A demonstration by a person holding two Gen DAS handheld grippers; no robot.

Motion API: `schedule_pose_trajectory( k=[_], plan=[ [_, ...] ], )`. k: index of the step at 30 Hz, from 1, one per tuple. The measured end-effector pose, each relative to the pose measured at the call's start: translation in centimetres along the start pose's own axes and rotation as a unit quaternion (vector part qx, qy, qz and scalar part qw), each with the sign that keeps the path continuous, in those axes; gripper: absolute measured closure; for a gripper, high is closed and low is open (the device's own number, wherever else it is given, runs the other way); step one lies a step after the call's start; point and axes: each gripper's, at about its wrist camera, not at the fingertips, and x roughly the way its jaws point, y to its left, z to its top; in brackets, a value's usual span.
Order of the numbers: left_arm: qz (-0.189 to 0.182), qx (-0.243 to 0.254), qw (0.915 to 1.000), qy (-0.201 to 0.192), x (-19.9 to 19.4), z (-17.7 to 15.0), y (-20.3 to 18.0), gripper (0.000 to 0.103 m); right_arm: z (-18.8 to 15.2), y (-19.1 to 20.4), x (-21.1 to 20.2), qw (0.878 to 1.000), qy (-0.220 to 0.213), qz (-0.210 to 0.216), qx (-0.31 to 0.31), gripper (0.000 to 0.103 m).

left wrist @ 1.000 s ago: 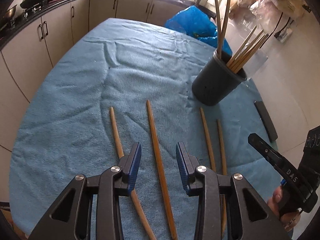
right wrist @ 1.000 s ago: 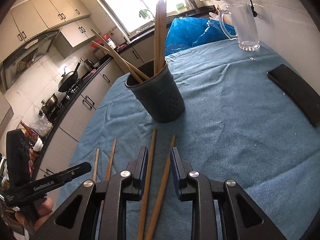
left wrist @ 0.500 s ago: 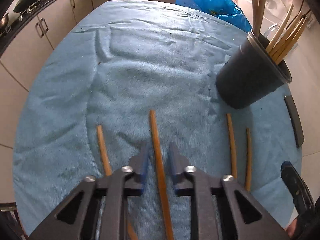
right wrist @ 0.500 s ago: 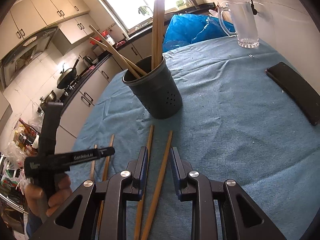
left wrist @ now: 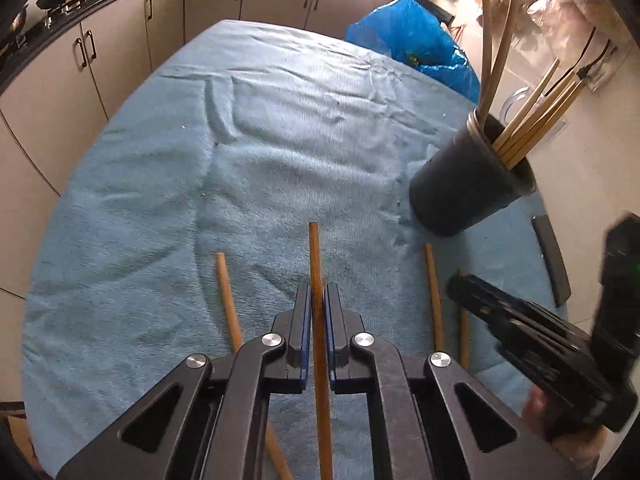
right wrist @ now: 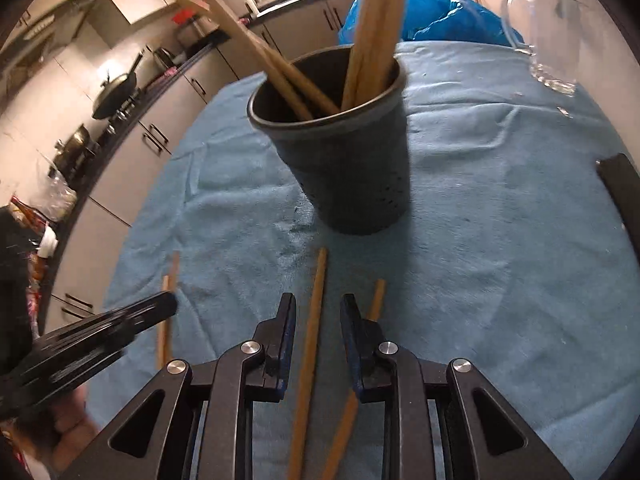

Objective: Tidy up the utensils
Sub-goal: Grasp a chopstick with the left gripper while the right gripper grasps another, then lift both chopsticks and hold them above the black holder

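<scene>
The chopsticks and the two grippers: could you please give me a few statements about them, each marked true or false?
1. The left gripper is shut on a chopstick. True.
2. The right gripper is clamped on a chopstick. False: its jaws stand open, with a loose chopstick lying between them on the blue towel.
3. The dark holder already has chopsticks standing in it. True.
4. The holder lies tipped on its side. False: it stands upright on the towel.
5. The glass mug holds chopsticks. False: none are visible in it.
</scene>
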Motion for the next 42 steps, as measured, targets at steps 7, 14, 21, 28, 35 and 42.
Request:
schedule_pose_trajectory(
  k=[7, 14, 21, 28, 35, 42],
  plan=[
    [-0.017, -0.006, 0.9998, -0.008, -0.8, -0.1, 0.7, 0.097, 0.8, 2.1, 2.6, 0.998, 0.028, -0.055, -0.03, 0.078],
    [-0.021, -0.006, 0.9997, -0.014, -1.2, -0.3, 0.7, 0.097, 0.5, 3.3, 3.2, 0.994, 0.025, -0.086, -0.064, 0.096],
    [-0.031, 0.007, 0.9984, -0.047, -4.3, -0.6, -0.7, 0.097, -0.1, 3.3, -2.8, 0.997, -0.06, -0.01, -0.048, 0.097],
    [-0.041, 0.034, 0.9923, -0.112, -9.8, -1.8, -3.2, 0.097, -3.0, 2.7, -10.9, 0.983, -0.172, 0.043, -0.042, 0.097],
    [-0.043, 0.049, 0.9851, -0.159, -13.7, -3.0, -4.7, 0.097, -5.1, 2.6, -16.5, 0.962, -0.26, 0.069, -0.044, 0.096],
    [-0.035, 0.058, 0.985, -0.159, -13.9, -3.7, -5.3, 0.097, -6.5, 3.4, -17.8, 0.957, -0.279, 0.069, -0.05, 0.096]
  ],
)
